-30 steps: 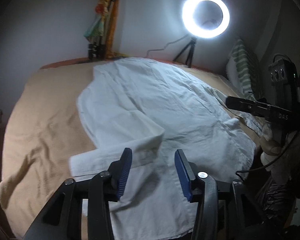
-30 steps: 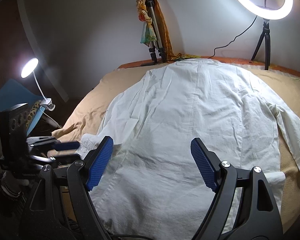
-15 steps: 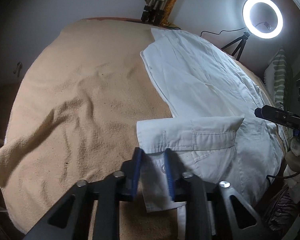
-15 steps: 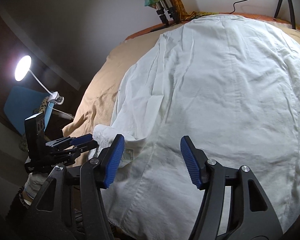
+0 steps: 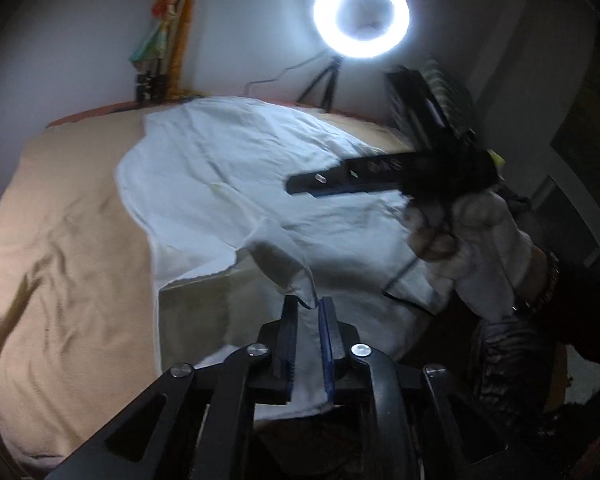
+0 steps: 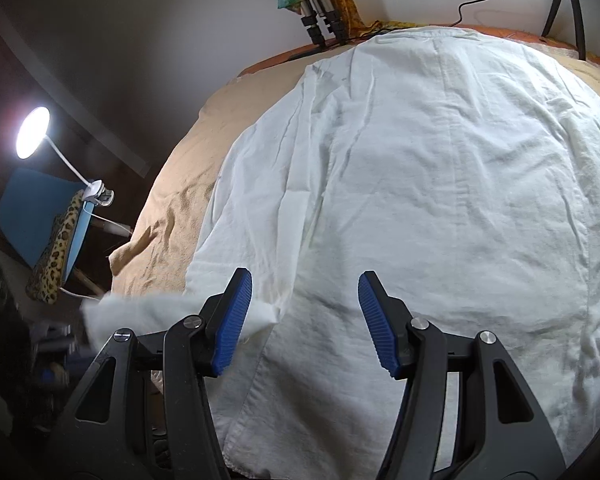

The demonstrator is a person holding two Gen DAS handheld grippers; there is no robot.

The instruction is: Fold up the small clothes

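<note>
A white long-sleeved shirt [image 5: 236, 168] lies spread on a tan blanket [image 5: 68, 264]; it also fills the right wrist view [image 6: 440, 200]. My left gripper [image 5: 309, 309] is shut on the shirt's sleeve cuff [image 5: 300, 276] and holds it lifted above the shirt's lower part. My right gripper [image 6: 305, 312] is open and empty, hovering over the shirt's lower hem; it shows blurred at the right of the left wrist view [image 5: 332, 180]. The lifted cuff shows blurred at the lower left of the right wrist view [image 6: 140, 312].
A lit ring light on a tripod [image 5: 362, 16] stands at the far edge of the bed. A folded tripod with cloth [image 5: 168, 40] leans on the wall. A desk lamp [image 6: 32, 132] and a blue chair [image 6: 36, 216] stand left of the bed.
My left gripper has closed fully on the sleeve cuff and lifted it up off the blanket, toward the shirt's body. My right gripper has moved over the shirt, still open.
</note>
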